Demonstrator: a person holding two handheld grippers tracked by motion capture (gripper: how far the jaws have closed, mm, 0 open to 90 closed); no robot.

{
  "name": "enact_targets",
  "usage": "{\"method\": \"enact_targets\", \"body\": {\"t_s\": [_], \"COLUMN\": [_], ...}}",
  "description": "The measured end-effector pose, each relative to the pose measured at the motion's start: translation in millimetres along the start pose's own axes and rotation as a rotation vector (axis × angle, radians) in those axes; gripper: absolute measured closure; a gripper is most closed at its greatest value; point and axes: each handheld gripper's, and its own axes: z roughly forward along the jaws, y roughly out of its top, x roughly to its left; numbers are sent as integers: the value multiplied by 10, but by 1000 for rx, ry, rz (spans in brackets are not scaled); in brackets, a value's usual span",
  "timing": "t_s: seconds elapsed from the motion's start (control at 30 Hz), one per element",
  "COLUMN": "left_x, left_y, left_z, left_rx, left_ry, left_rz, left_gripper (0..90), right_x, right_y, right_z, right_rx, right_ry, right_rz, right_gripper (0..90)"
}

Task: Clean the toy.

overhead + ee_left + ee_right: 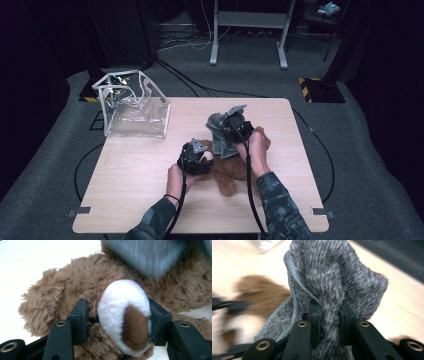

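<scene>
our left fingers (80, 320) press in on either side of the teddy bear's (82, 282) white-and-brown muzzle, pinning its head where it lies on the wooden table (135, 170); in the high view the left gripper (194, 159) sits low at the bear's near-left end. our right gripper (231, 126) pinches a bunched fold of the grey knit garment (332, 282) — its jaws nearly closed, with the fabric rising out between them — and holds it up above the bear's body.

the relation that matters, as we judge it: the garment stands up from the bear's middle, while the bear's long axis runs across the table from the pinned head on our left toward the legs on our right. so we expect the coming pull to go with the right gripper, up and away from the head, the left only anchoring. the risk we see is the plush sliding out of the muzzle grip. a clear bag (134, 111) on a white frame waits well apart at the far-left corner.
</scene>
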Motion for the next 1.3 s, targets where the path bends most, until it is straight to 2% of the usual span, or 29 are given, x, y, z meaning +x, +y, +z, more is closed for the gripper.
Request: {"method": "enact_targets", "body": {"t_s": [0.07, 0.1, 0.13, 0.2, 0.33, 0.43, 0.6, 0.63, 0.7, 0.73, 0.77, 0.8, 0.83, 0.87, 0.9, 0.93, 1.03, 1.13, 1.17, 1.23, 1.3], "left_x": [2, 2, 1, 8, 2, -7, 1, 2, 7, 14, 14, 19, 18, 19, 16, 16, 17, 16, 15, 17, 20], "left_y": [0, 0, -3, -8, -6, -9, -15, -15, -17, -21, -21, -21, -22, -20, -17, -15, -14, -8, -6, -5, -7], "left_z": [-3, -3, -3, -7, 0, -1, -3, -1, -5, -3, -3, -2, 5, 6, 7, 9, 9, 15, 17, 18, 19], "left_rx": [3, 3, 2, 7, 4, 3, 2, 1, 6, 4, 4, 5, -3, -1, 1, 0, 1, 4, 5, 8, 11], "left_ry": [-1, -1, -2, -12, -7, -8, -9, -6, -12, -12, -12, -14, -12, -13, -11, -10, -11, -9, -8, -10, -12], "left_rz": [4, 4, -2, 0, -3, -3, -3, -2, -5, -11, -11, -12, -19, -20, -22, -21, -21, -17, -15, -12, -12], "left_gripper": [446, 446, 447, 447, 447, 447, 447, 447, 446, 446, 446, 446, 446, 446, 446, 446, 446, 445, 445, 445, 445], "right_x": [117, 168, 202, 222, 121, 42, -131, -165, -258, -297, -297, -374, -396, -430, -478, -492, -559, -589, -582, -554, -539], "right_y": [-5, -17, -44, -90, -136, -127, -110, -116, -137, -140, -140, -152, -157, -168, -183, -197, -270, -365, -392, -438, -452], "right_z": [65, 138, 225, 342, 437, 461, 507, 509, 481, 415, 415, 289, 219, 135, 52, -26, -180, -153, -112, 27, 104], "right_rx": [36, 46, 77, 126, 128, 134, 169, 173, 139, 122, 122, 98, 97, 80, 70, 63, 85, 144, 165, 215, 213], "right_ry": [35, 51, 58, 58, 65, 35, -72, -74, -34, -33, -33, -49, -49, -72, -87, -97, -123, -115, -102, -81, -79], "right_rz": [-24, -38, -65, -62, -20, -23, -25, -14, 56, 98, 98, 94, 107, 107, 93, 118, 114, 114, 124, 107, 108], "right_gripper": [757, 757, 757, 757, 759, 760, 760, 759, 758, 758, 758, 758, 758, 758, 758, 758, 758, 757, 756, 754, 754]}}
